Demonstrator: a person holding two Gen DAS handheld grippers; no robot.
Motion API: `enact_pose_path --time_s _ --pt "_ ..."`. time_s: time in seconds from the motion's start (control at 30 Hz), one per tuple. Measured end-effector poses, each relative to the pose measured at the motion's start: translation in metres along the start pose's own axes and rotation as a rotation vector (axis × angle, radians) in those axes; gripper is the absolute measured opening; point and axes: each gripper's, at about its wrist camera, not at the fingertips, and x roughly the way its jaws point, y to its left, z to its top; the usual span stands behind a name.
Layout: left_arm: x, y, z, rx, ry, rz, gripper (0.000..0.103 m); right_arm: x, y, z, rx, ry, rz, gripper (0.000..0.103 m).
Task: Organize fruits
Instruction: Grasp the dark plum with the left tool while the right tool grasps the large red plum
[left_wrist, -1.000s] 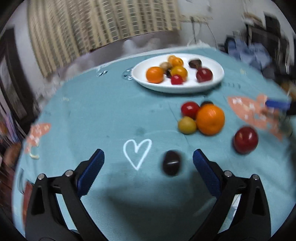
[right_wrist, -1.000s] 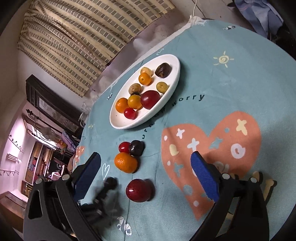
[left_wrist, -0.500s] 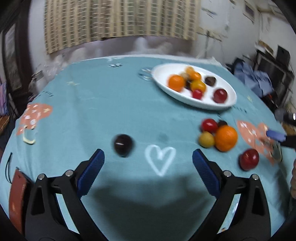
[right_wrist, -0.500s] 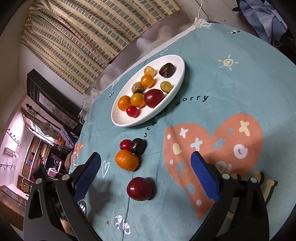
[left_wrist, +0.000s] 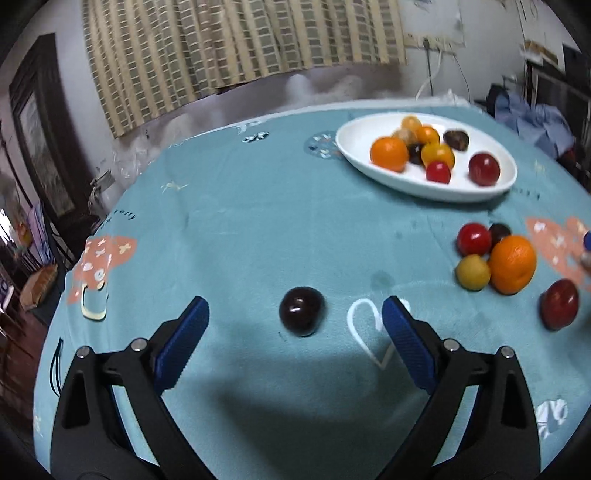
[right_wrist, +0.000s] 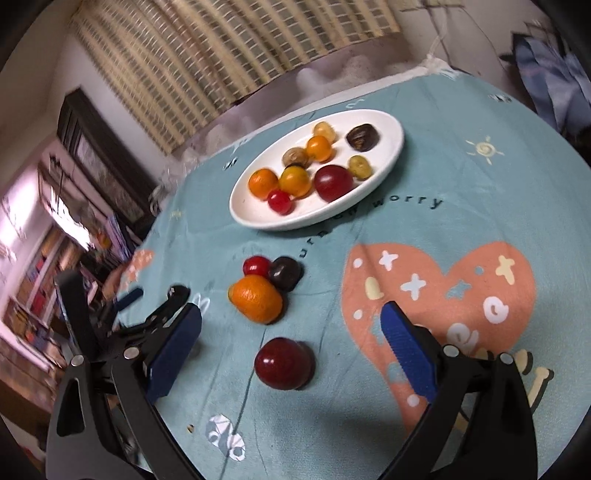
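Observation:
A dark plum (left_wrist: 302, 315) lies on the teal cloth just ahead of my open left gripper (left_wrist: 295, 301), level with its fingertips and touching neither. To the right sit an orange (left_wrist: 513, 264), a red tomato (left_wrist: 474, 239), a yellow fruit (left_wrist: 472, 272), a small dark fruit (left_wrist: 499, 232) and a red plum (left_wrist: 559, 308). The white plate (left_wrist: 406, 182) at the back right holds several fruits. My right gripper (right_wrist: 291, 310) is open above the red plum (right_wrist: 283, 363), which lies between its fingers, with the orange (right_wrist: 256, 298) just beyond. The plate (right_wrist: 251, 210) is farther back.
The round table's edge curves close on the left and at the front. A striped curtain (left_wrist: 240, 48) hangs behind the table. The left gripper's black frame (right_wrist: 110, 325) shows at the left of the right wrist view. Cloth around the white heart (left_wrist: 373, 332) is bare.
The left view has swung, so the dark plum now sits centred between the left fingers instead of off to the left. The right gripper has closed in on the red plum.

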Motion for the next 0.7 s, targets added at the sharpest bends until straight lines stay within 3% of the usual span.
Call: enact_pose_path --time_s 0.17,0.23,0.3,0.4,0.5,0.57,0.7 --pt "0.014 0.014 0.006 -0.039 0.032 -0.043 0.090 0.006 0.009 -0.005 -0.053 0.024 -0.008 0.098" --pt "0.020 0.019 0.007 -0.057 0.050 -0.070 0.077 0.010 0.010 -0.007 -0.066 0.039 -0.010 0.095" --pt "0.025 0.019 0.005 -0.065 0.075 -0.103 0.052 0.015 0.011 -0.009 -0.077 0.059 -0.013 0.087" --pt "0.028 0.015 0.001 -0.053 0.098 -0.138 0.035 0.020 0.010 -0.012 -0.077 0.088 0.014 0.073" --pt "0.028 0.013 0.000 -0.047 0.099 -0.148 0.033 0.025 0.008 -0.014 -0.065 0.122 0.045 0.061" --pt "0.029 0.015 -0.001 -0.060 0.102 -0.158 0.033 0.028 0.009 -0.017 -0.075 0.134 0.021 0.059" --pt "0.029 0.016 -0.002 -0.066 0.103 -0.161 0.033 0.037 0.013 -0.024 -0.130 0.175 -0.037 0.042"
